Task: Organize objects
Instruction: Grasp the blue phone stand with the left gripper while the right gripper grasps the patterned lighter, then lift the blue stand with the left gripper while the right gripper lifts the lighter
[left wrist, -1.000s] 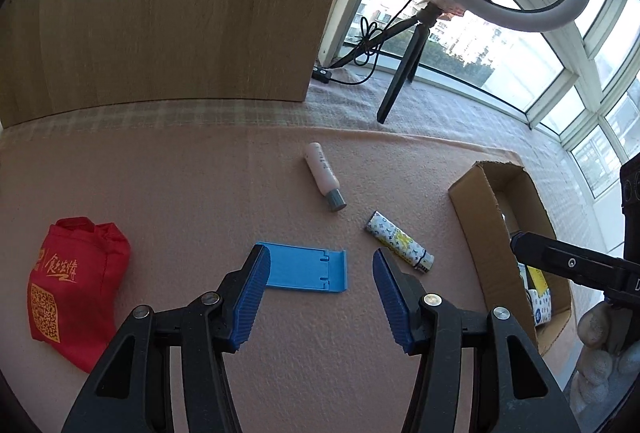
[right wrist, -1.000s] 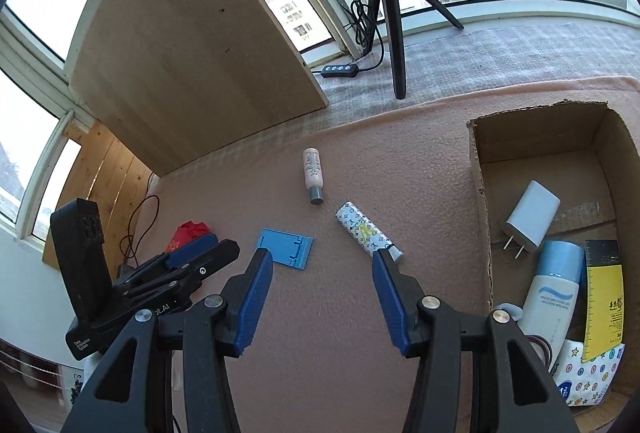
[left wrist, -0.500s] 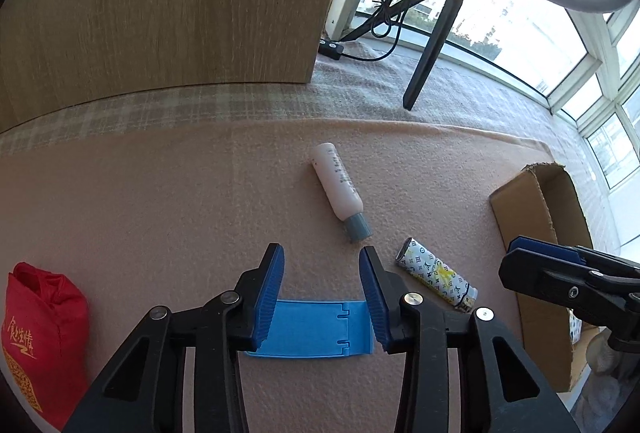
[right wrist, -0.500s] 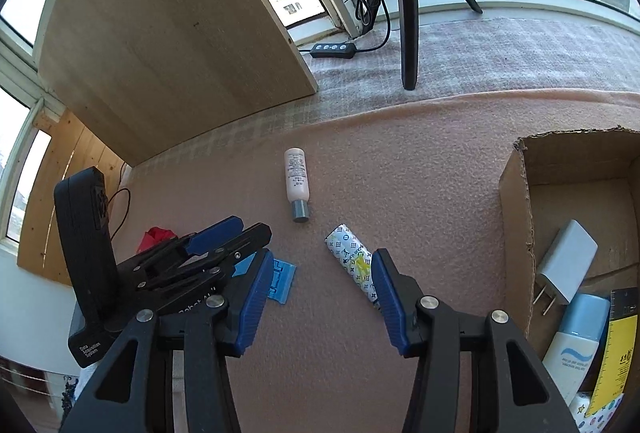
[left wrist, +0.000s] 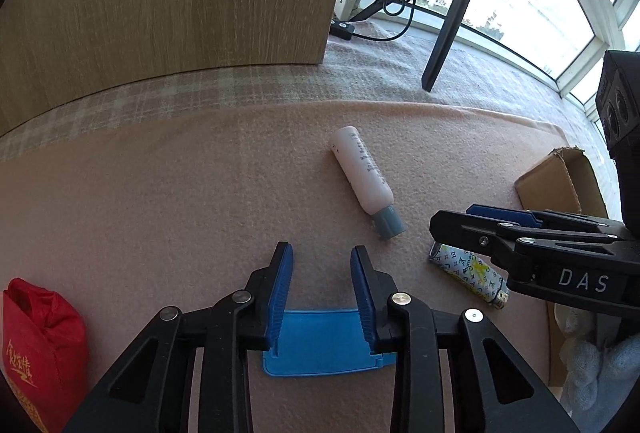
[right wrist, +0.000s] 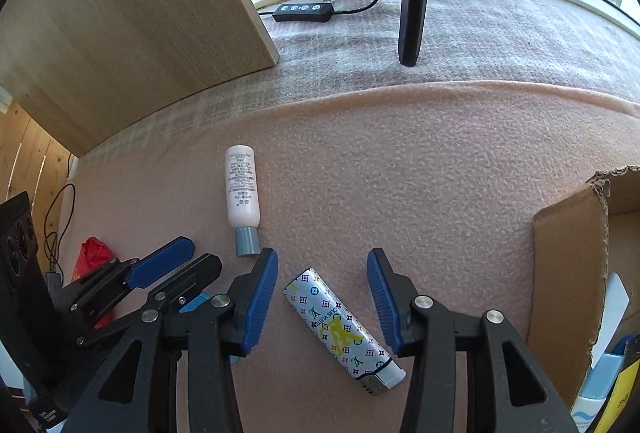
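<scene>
Straddling blue holder point(left wrist: 320, 341), left gripper point(left wrist: 321, 265) jaws narrowed, contact unclear; right gripper point(right wrist: 322, 275) wide apart over lighter point(right wrist: 340, 329).

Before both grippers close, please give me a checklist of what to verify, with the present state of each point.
1. Left gripper open: ok.
2. Blue holder between the left fingers: ok, though whether they touch it: cannot tell.
3. Right gripper open: ok.
4. Lighter between the right fingers: ok, lying diagonally.
5. White bottle clear of both grippers: ok.
6. Cardboard box has free room: cannot tell.
</scene>
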Motion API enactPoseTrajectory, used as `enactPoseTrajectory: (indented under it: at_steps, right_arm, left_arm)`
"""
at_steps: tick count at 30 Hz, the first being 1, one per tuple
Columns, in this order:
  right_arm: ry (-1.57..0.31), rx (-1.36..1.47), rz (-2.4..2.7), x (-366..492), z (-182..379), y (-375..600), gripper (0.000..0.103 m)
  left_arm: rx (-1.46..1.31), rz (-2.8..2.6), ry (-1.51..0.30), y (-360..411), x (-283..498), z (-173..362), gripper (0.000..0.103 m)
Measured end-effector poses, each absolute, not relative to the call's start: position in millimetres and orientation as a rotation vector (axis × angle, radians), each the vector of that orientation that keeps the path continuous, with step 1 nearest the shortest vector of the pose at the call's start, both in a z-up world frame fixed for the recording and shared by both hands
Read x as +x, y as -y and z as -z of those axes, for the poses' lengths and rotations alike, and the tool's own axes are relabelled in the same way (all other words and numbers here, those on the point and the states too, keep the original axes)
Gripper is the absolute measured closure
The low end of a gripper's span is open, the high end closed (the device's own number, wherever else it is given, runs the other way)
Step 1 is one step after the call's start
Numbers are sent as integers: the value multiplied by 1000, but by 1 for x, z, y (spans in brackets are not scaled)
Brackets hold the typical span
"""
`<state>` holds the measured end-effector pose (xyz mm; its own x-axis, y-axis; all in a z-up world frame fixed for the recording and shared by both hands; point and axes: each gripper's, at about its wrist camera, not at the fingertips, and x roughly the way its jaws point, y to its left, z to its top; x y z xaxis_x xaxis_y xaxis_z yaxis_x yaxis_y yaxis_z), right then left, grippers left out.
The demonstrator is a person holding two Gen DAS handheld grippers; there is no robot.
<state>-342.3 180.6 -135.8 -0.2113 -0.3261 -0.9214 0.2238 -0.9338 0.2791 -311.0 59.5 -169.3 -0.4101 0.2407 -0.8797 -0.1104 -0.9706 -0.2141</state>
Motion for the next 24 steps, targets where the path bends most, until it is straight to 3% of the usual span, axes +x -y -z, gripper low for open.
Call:
enactPoseTrajectory:
  at_steps: [13,20,24]
  right_arm:
    - [27,1721,2184,-316,138,-179,65]
    - [-2,1707,2171,-290,138,-187,80]
    - [-18,1695,2157,-268,138,-191,81]
  left_arm:
    - [-1525,-2450,60,-66,-268,170,73]
    - [-1507,-2441,40,-61,-234,169,73]
    - [-1498,-2444,61,-54,-213,169,73]
